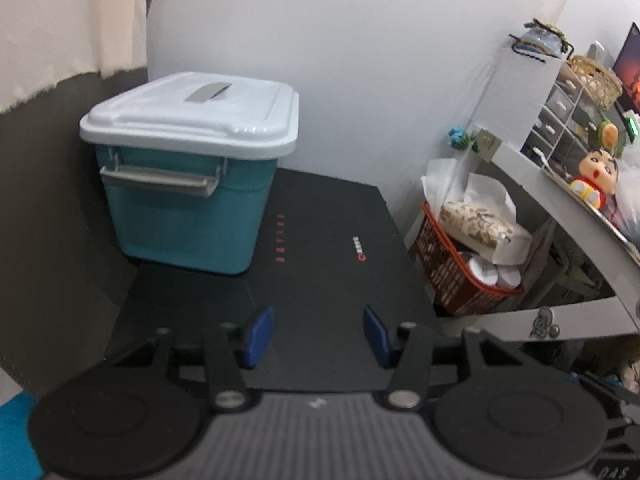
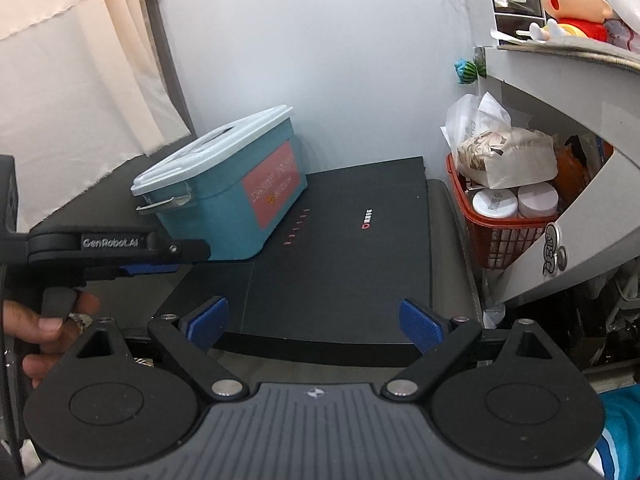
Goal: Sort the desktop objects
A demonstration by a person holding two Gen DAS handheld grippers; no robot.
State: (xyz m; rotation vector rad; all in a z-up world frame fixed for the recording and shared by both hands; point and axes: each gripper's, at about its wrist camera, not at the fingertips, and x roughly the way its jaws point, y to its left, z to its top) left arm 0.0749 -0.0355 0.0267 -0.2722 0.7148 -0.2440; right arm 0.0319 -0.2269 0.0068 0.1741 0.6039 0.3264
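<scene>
Left tool [image 1: 318,336]: released, empty, storage box [image 1: 188,184] ahead-left.
Right tool [image 2: 316,326]: spread wide, empty.
Risk: latch [image 1: 160,178] unreleased, so lifting the lid [image 1: 192,114] drags the box across the desk [image 2: 340,248].

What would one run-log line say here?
left gripper: open, empty | right gripper: open, empty | teal storage box: lid on

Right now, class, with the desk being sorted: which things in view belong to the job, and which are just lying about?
Belongs to the job:
- teal storage box, lid on
- left gripper, empty
- right gripper, jaws open, empty

Lying about:
- red basket of jars
- cartoon doll
- small drawer unit
</scene>
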